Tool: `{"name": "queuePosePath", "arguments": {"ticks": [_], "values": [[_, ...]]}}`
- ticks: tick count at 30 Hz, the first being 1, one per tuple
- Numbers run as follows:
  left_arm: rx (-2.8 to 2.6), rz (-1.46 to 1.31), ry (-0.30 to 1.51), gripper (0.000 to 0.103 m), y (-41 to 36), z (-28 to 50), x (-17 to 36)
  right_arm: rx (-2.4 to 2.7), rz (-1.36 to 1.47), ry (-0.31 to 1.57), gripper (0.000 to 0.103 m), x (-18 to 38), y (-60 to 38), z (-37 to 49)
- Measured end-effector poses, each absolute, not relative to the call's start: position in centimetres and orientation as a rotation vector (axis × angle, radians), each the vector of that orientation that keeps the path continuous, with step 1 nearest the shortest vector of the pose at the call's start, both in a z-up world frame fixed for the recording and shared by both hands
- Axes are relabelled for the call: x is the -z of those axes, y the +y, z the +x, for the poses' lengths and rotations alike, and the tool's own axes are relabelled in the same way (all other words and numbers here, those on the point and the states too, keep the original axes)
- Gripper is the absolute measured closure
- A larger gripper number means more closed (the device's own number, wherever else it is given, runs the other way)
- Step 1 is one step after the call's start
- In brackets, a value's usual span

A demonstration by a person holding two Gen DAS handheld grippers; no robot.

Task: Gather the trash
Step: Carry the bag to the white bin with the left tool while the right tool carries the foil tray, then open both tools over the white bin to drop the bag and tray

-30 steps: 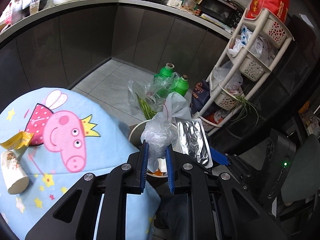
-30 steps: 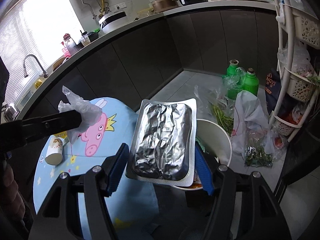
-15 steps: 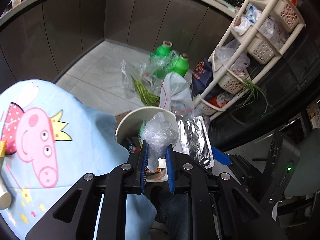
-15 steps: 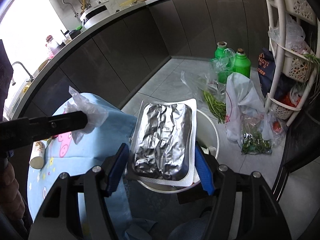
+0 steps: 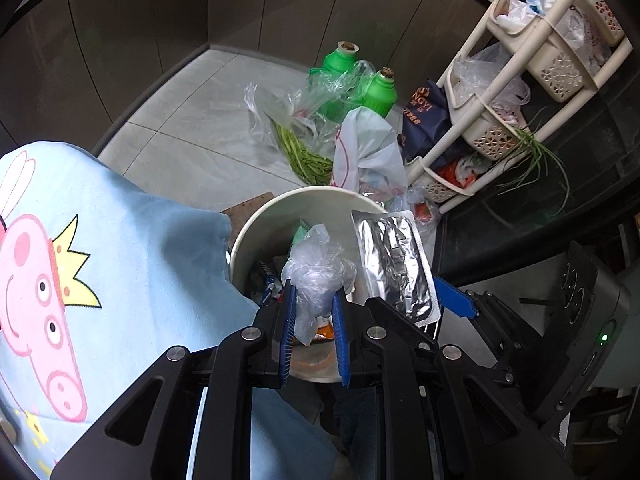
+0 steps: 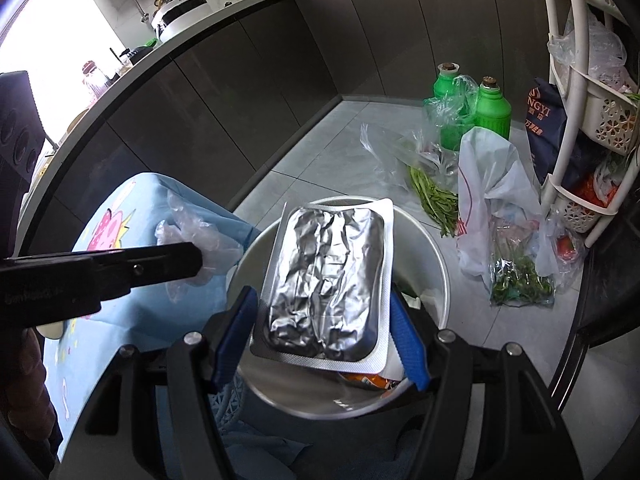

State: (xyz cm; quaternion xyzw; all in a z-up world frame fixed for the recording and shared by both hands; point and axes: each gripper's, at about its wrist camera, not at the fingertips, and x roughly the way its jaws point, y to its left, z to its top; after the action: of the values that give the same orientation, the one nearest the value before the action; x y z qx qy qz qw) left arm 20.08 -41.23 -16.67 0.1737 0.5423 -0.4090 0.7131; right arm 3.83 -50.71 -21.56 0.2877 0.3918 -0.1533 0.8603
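— So, what has changed since a second ago, starting on the left?

— Over that second the blue cartoon-pig cloth [image 5: 120, 264] on the surface has slid toward the left edge of the left wrist view, and the paper cup that lay on it has gone out of that view. The left hand-held gripper [image 5: 314, 312] has moved over the white trash bin [image 5: 256, 232]; earlier it was nearer the surface. Its blue pads are narrow, pinching a crumpled clear plastic glove [image 5: 316, 272], which now hangs above the bin's open mouth.

— And to the right?

— The right hand-held gripper [image 6: 324, 308] has come over the bin [image 6: 436, 264] too. Its pads stand wide apart, clamped on the two long edges of a foil-sealed tray [image 6: 328, 284], as before.

— How does the tray look?

— Rectangular, with a white rim and wrinkled silver foil across the top, held roughly flat above the bin. In the right wrist view the glove [image 6: 188, 232] shows at the tip of the left tool, just beside the bin's rim.

— Anything inside the bin?

— Scraps with orange and blue print. Further right on the floor sit two green bottles [image 5: 360, 80], plastic bags of greens [image 5: 304, 148] and a white basket rack [image 5: 520, 92].
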Motion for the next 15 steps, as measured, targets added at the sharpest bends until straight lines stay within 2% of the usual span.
{"name": "queuePosePath", "arguments": {"ticks": [1,3,4,5,8,11,15], "values": [[0.900,0.387,1.199,0.086,-41.3,20.2,16.8,0.320,0.601,0.826,0.036,21.8,-50.7,4.0],[0.896,0.385,1.177,0.077,-41.2,20.3,16.8,0.314,0.588,0.841,0.018,22.2,-50.7,4.3],[0.894,0.384,1.166,0.063,-41.1,20.3,16.7,0.314,0.579,0.837,0.007,22.2,-50.6,4.3],[0.890,0.377,1.147,0.048,-40.9,20.4,16.5,0.313,0.567,0.828,0.006,22.1,-50.4,4.3],[0.877,0.358,1.105,0.035,-40.6,20.5,15.7,0.320,0.555,0.828,0.004,22.2,-50.5,4.2],[0.857,0.335,1.068,0.012,-40.2,20.6,14.9,0.322,0.564,0.833,0.004,22.2,-50.8,3.9],[0.835,0.306,1.044,0.009,-39.7,20.5,14.0,0.330,0.576,0.834,0.004,21.9,-51.0,3.4]]}}
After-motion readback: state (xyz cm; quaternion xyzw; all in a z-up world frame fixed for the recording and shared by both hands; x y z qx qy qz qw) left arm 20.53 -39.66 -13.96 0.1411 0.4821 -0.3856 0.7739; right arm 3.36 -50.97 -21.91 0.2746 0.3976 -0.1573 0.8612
